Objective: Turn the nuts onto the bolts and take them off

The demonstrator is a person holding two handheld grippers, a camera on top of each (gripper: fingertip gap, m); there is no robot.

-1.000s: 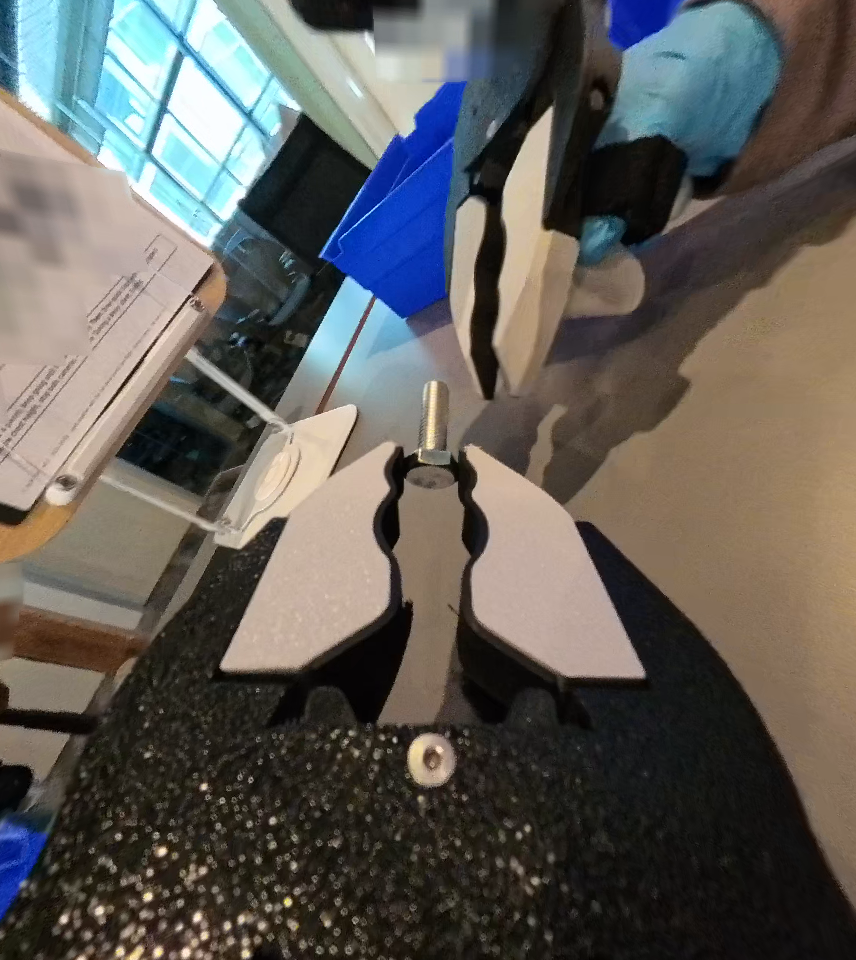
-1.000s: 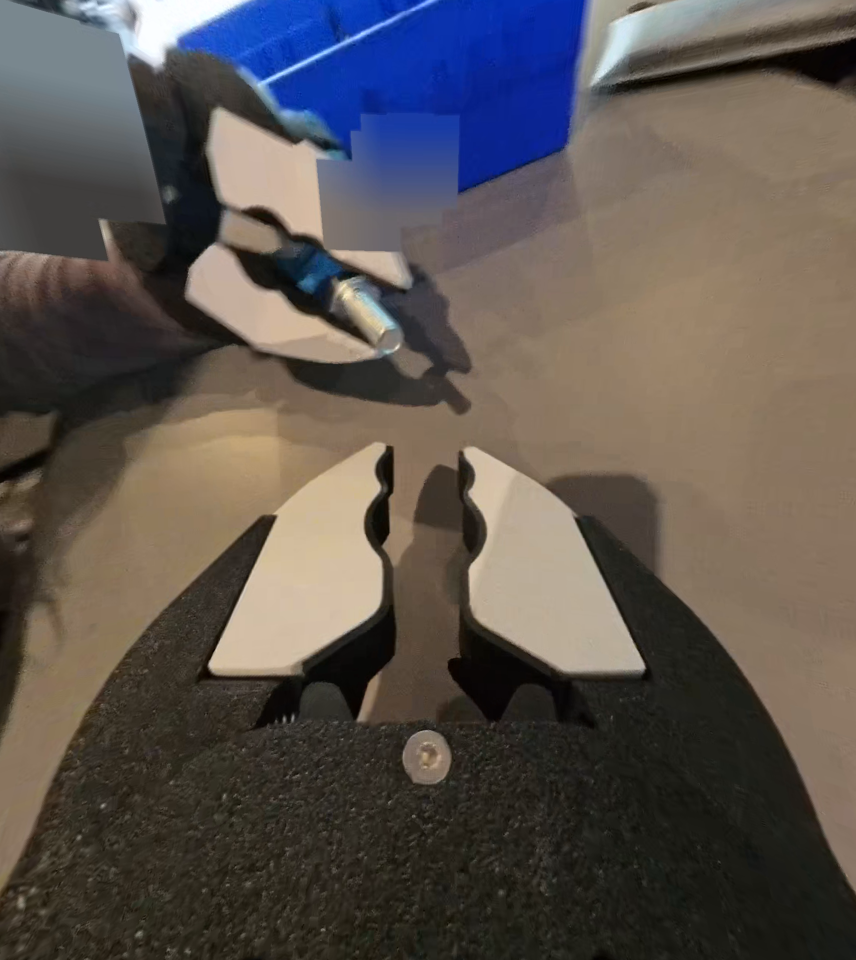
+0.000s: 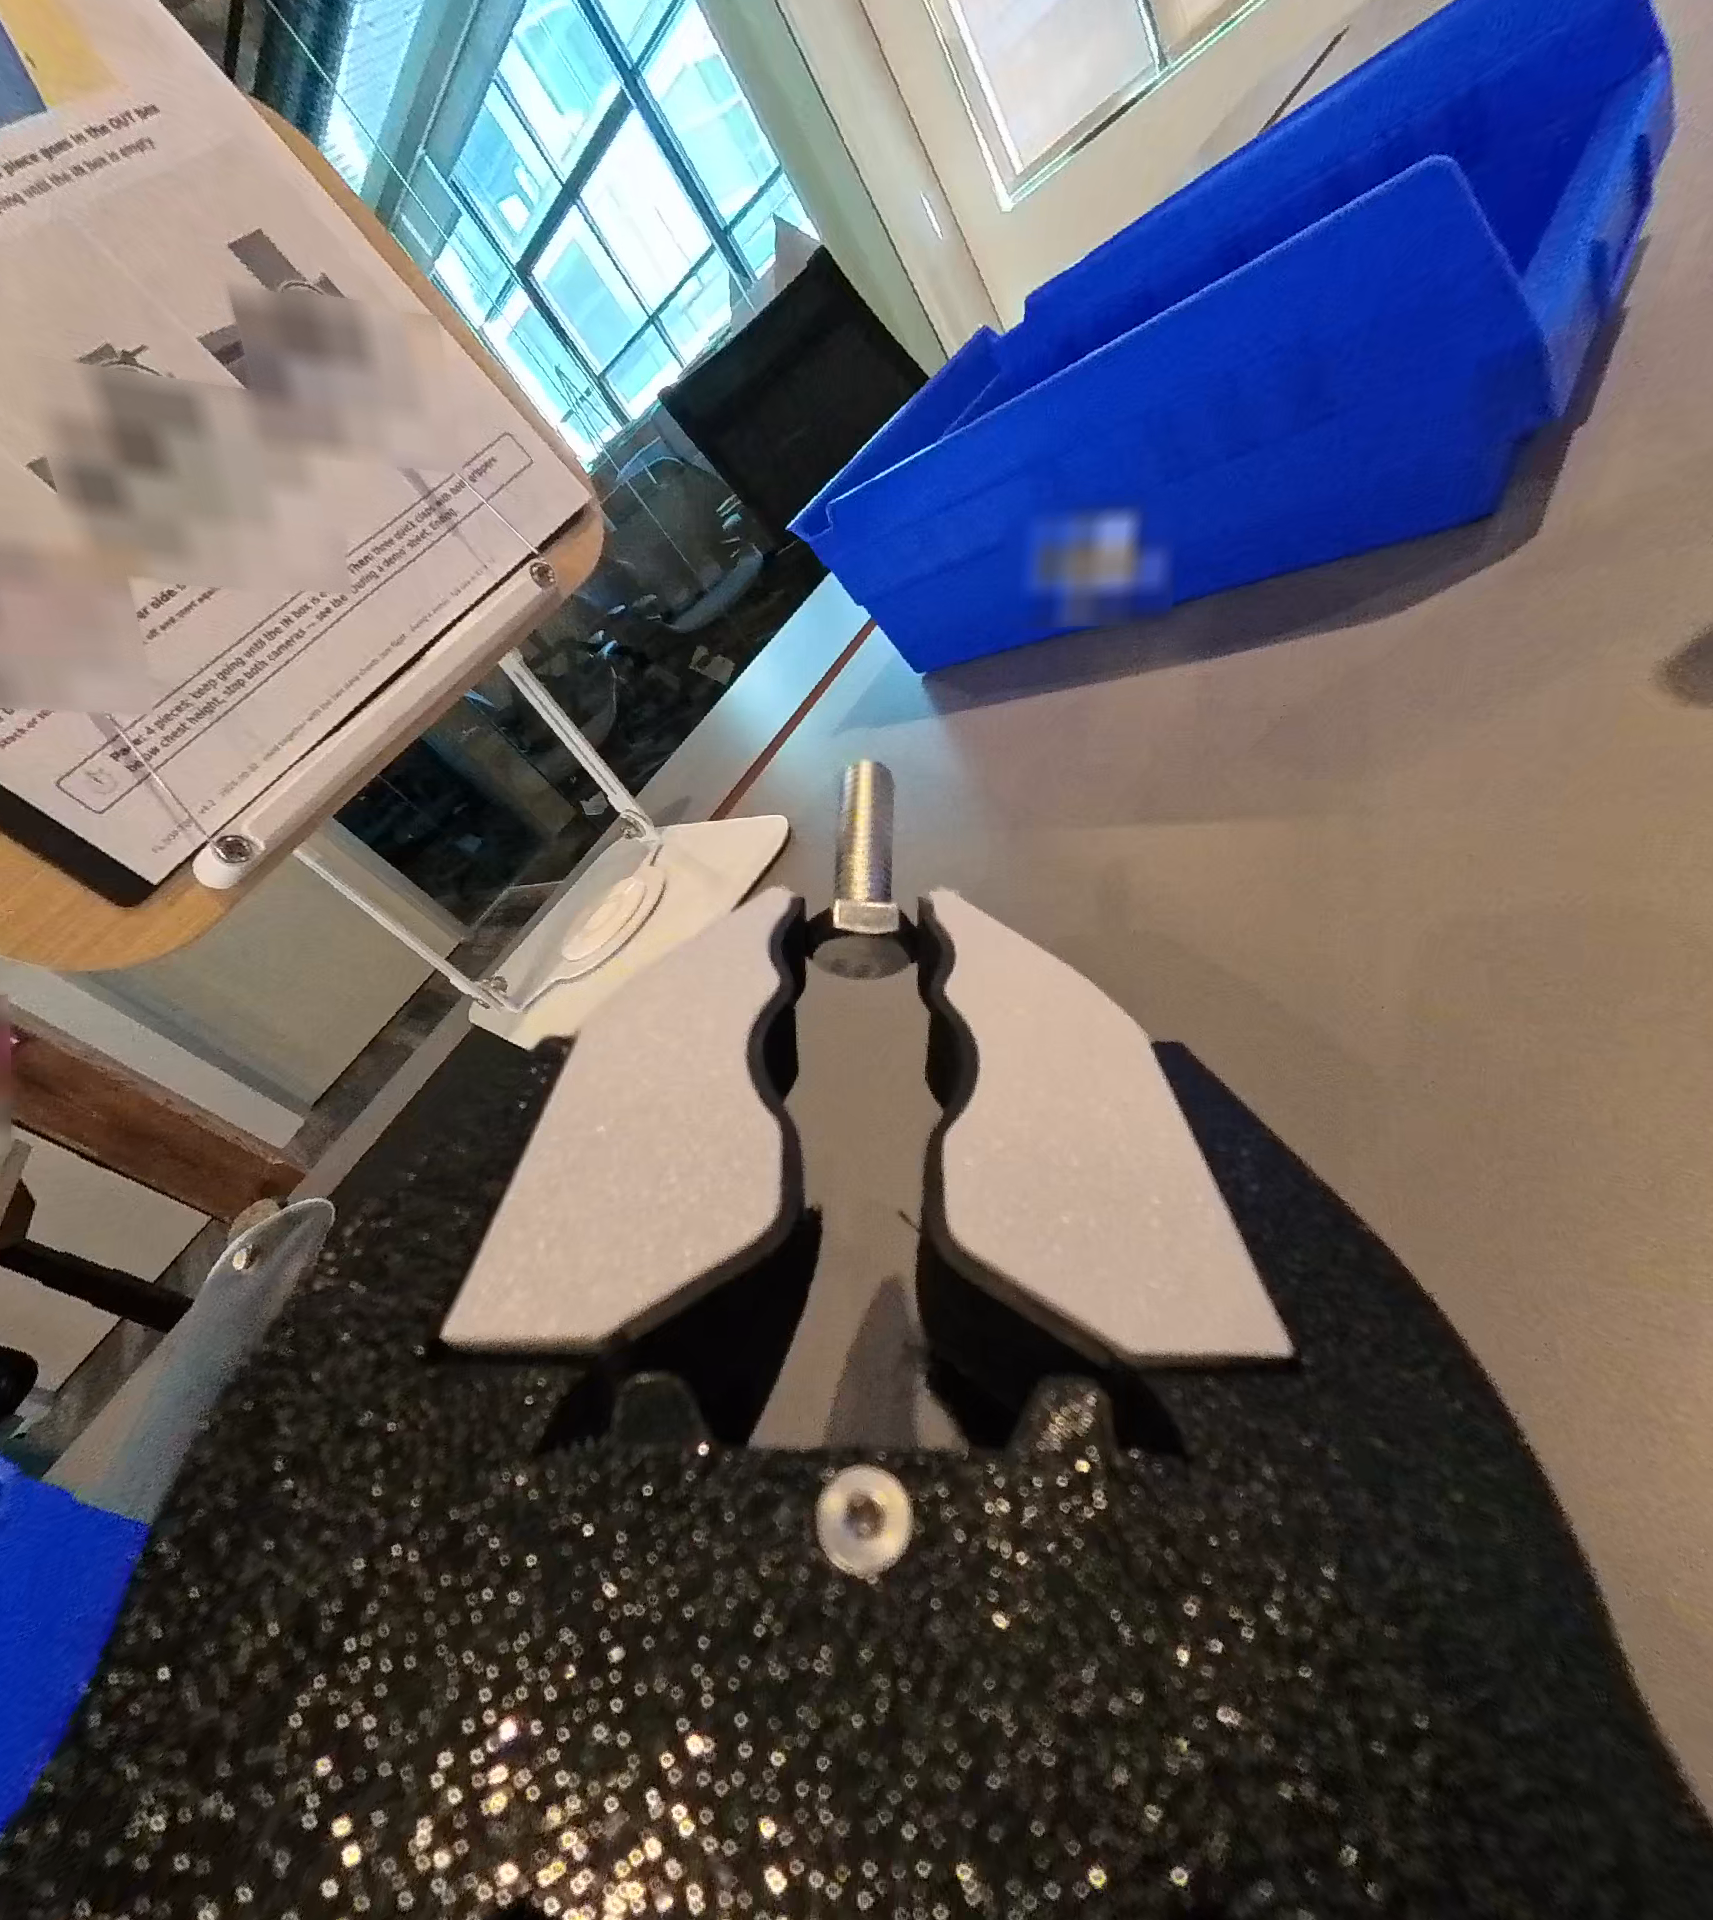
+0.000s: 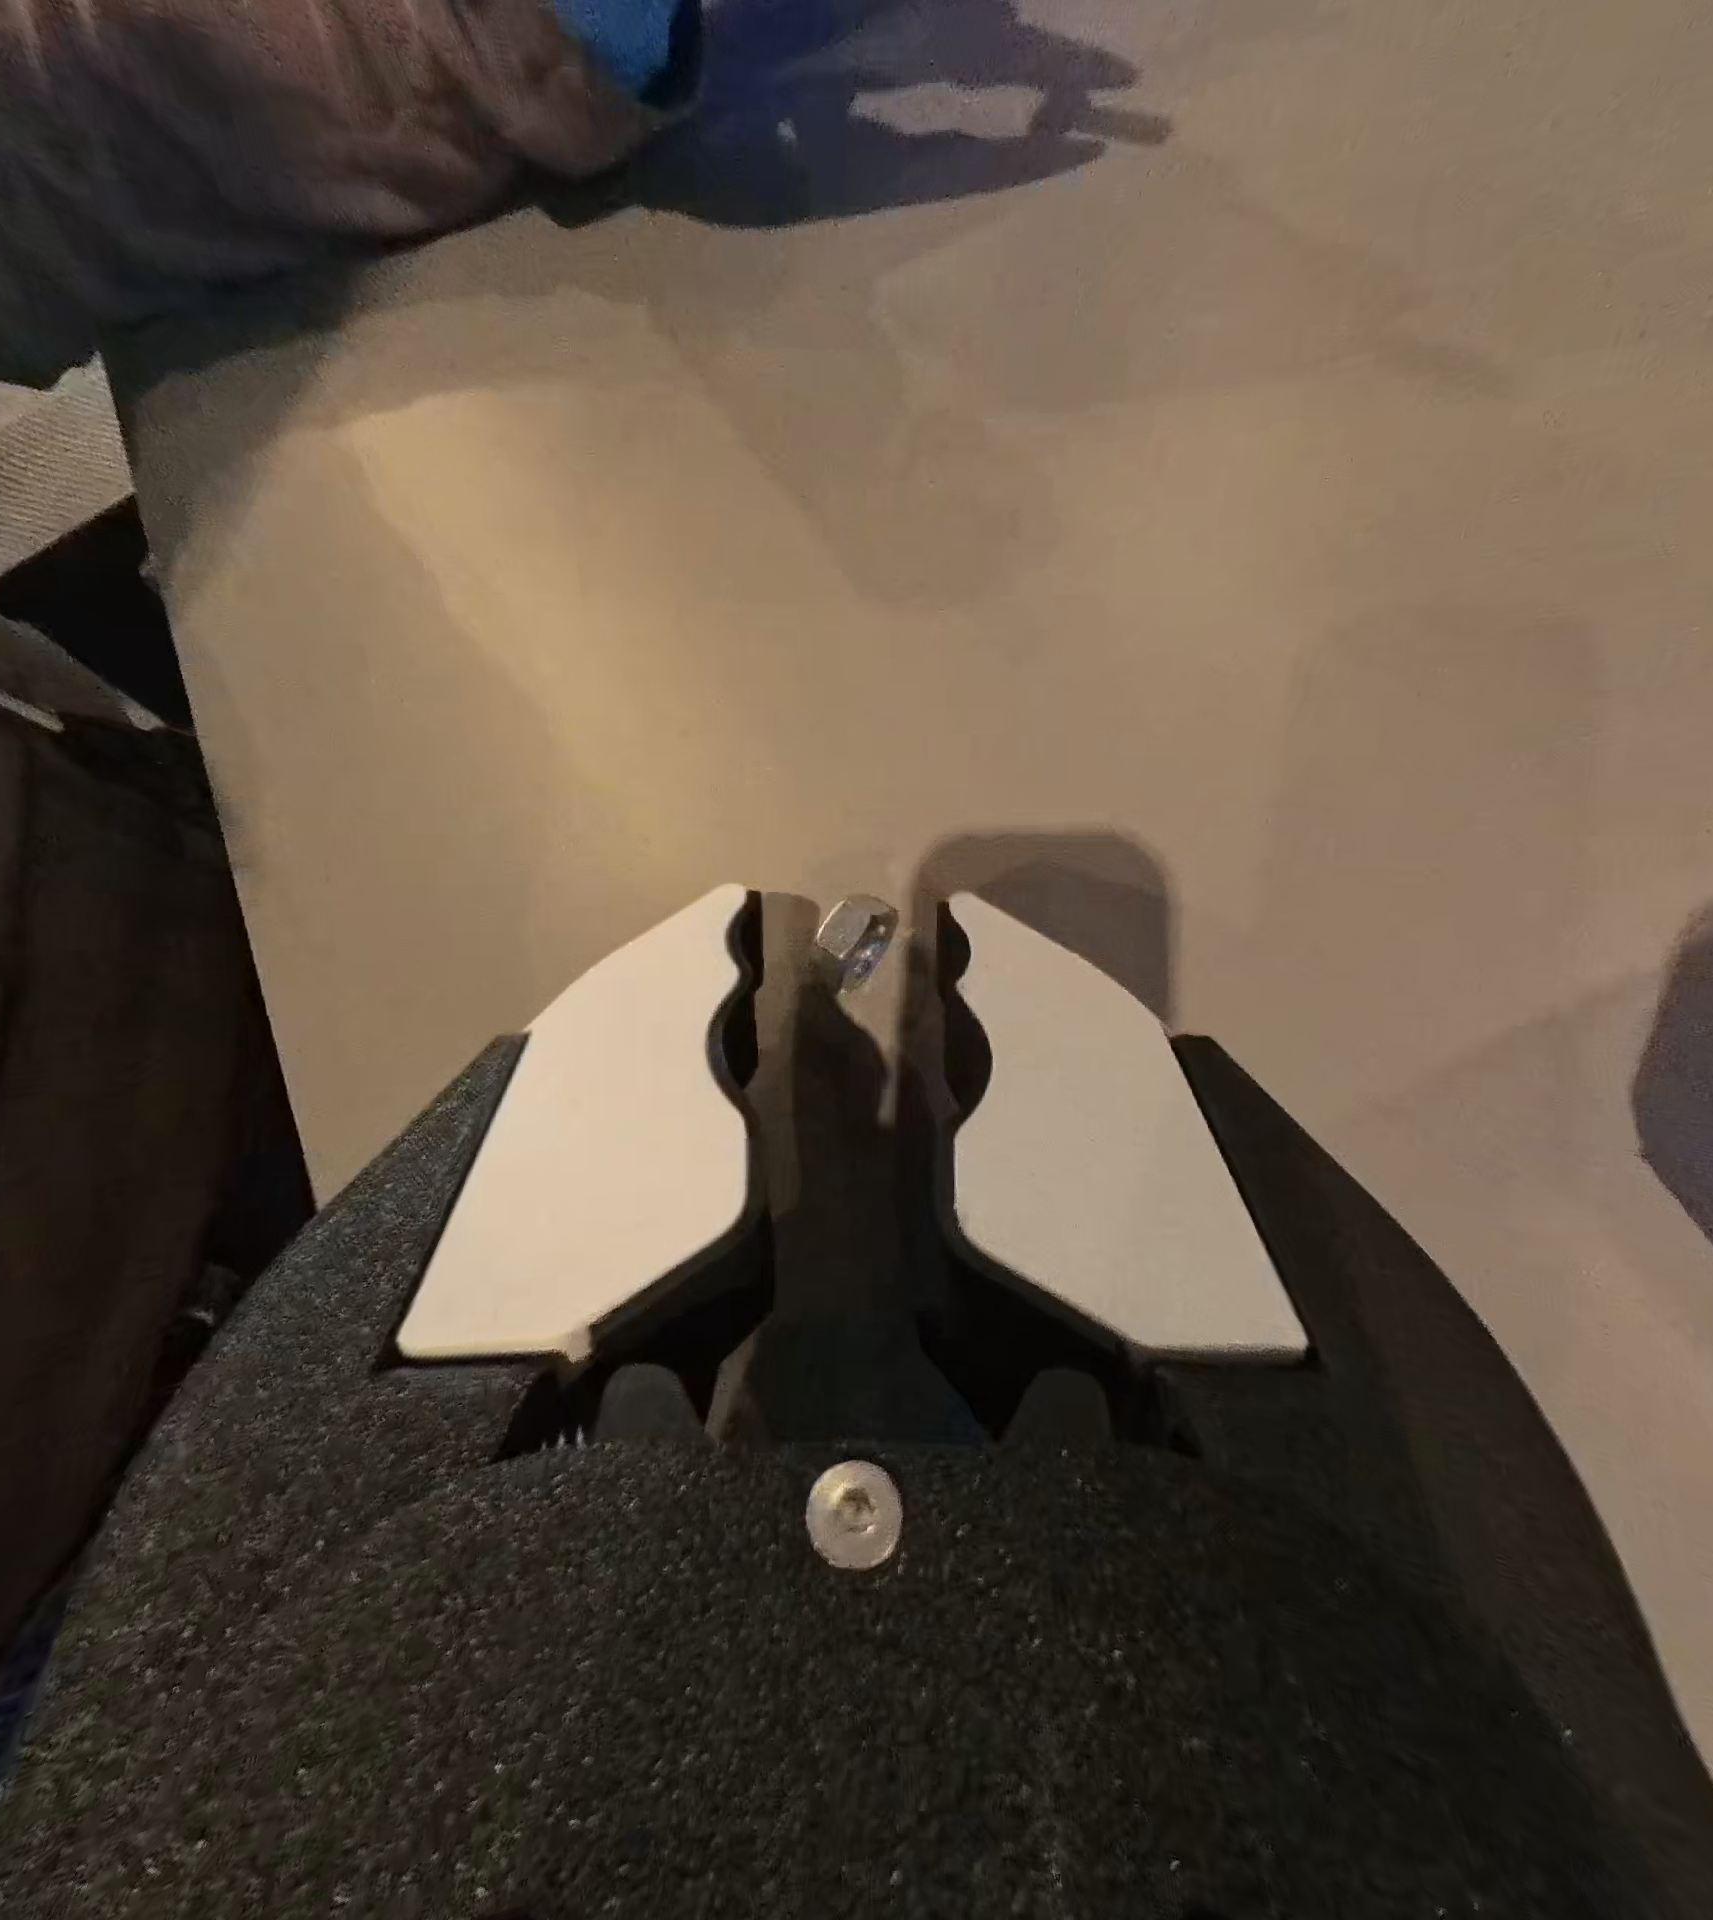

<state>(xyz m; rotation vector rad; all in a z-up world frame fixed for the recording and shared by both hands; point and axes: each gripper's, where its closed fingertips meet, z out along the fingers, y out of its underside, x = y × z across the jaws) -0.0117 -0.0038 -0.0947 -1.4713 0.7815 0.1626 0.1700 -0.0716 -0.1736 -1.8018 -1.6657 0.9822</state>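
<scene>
Left wrist view: the bolt (image 3: 862, 862) was pinched by its hex head at the left gripper (image 3: 864, 940) tips, shank sticking forward over the table (image 3: 1351, 935); right wrist view: the right gripper (image 4: 847, 925) was parted a bit, nut (image 4: 857, 940) sat loose between the tips, nothing clamped.

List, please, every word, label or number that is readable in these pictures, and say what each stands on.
Instruction sheet on the wooden stand: printed lines and diagrams, partly blurred over; I do not quote its wording.
Blue bin: the label on its front is blurred, unreadable.
Right wrist view: no writing shows.
</scene>
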